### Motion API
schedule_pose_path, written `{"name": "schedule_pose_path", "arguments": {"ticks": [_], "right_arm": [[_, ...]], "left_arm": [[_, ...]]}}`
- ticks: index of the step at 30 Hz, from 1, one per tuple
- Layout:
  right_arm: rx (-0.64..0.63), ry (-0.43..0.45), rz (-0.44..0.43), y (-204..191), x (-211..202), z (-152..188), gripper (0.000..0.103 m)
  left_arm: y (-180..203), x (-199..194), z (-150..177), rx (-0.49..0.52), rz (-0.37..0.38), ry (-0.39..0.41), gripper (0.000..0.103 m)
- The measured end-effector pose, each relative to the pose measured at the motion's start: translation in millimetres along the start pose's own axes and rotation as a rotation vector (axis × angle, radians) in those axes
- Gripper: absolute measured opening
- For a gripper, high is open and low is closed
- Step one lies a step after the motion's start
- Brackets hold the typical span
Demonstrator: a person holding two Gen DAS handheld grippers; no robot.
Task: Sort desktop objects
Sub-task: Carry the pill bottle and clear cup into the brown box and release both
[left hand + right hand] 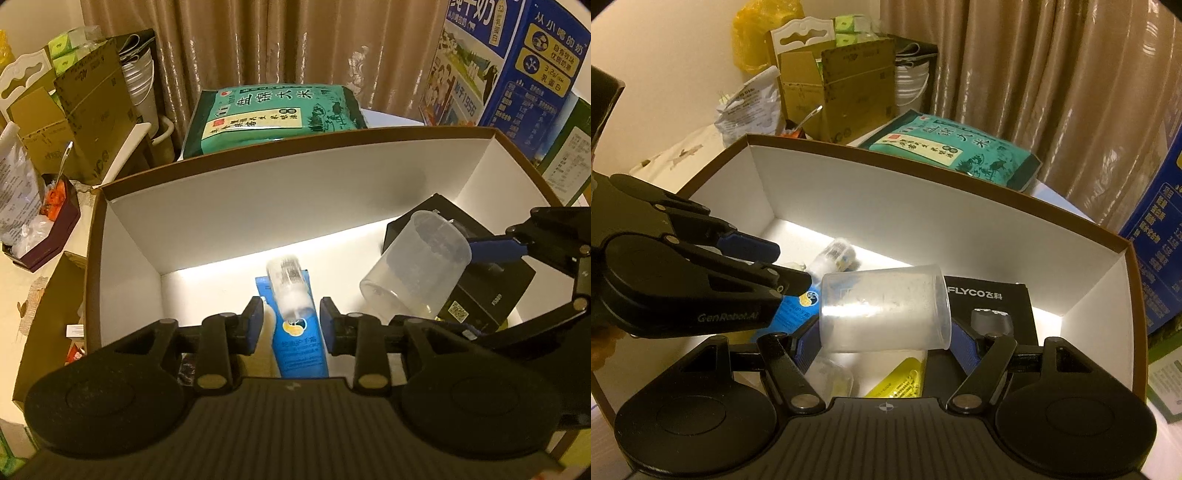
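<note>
**Cup held over the box, tube sitting between the other jaws**

The clear cup is gripped by the right gripper, jaws closed on its sides. It's tipped on its side, long axis running across the jaws, mouth to the right, and it's hovering inside the box, just above the black FLYCO carton at the box's right end. A yellow tube is seen below the cup.

The left gripper is held open over the middle of the box. A blue tube lies on the box floor straight between its pads, long axis pointing away along the fingers, clear cap at the far end. No contact can be made out, so it's probably just been let go or is about to be grabbed; can't be told which.

Next move for the cup is judged to be straight down by the right arm, beside the carton.
</note>
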State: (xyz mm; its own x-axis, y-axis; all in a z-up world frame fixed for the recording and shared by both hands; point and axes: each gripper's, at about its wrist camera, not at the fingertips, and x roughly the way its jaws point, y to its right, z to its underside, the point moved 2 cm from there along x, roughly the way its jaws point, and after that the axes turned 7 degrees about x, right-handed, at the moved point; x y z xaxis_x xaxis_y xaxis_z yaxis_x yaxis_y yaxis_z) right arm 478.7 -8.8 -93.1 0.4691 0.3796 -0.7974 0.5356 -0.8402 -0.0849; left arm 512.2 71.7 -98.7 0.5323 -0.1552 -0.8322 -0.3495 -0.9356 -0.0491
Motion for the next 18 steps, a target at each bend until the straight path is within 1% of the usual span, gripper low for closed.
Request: {"name": "schedule_pose_path", "arguments": {"ticks": [6, 8, 11, 13, 16, 18], "right_arm": [[-0.041, 0.047, 0.010, -7.6, -0.2, -0.6, 0.071], [-0.053, 0.051, 0.013, -10.3, -1.0, 0.0, 0.077], [-0.046, 0.054, 0.015, -10.5, -2.2, 2.8, 0.083], [-0.028, 0.056, 0.016, -8.4, -3.5, 3.8, 0.086], [-0.015, 0.061, 0.016, -6.1, -10.9, 2.6, 0.090], [-0.016, 0.048, 0.017, -5.9, -16.3, 2.1, 0.092]], "left_arm": [[-2.1, -4.3, -0.3, 0.006, -0.017, 0.008, 0.033], [-2.3, -6.6, 0.1, 0.010, -0.025, 0.012, 0.036], [-2.6, -9.7, 0.8, 0.011, -0.023, 0.015, 0.039], [-2.8, -11.5, 2.1, 0.011, -0.027, 0.014, 0.044], [-2.5, -14.3, 3.9, 0.009, -0.025, 0.013, 0.048], [-2.2, -17.6, 5.2, 0.010, -0.025, 0.017, 0.053]]}}
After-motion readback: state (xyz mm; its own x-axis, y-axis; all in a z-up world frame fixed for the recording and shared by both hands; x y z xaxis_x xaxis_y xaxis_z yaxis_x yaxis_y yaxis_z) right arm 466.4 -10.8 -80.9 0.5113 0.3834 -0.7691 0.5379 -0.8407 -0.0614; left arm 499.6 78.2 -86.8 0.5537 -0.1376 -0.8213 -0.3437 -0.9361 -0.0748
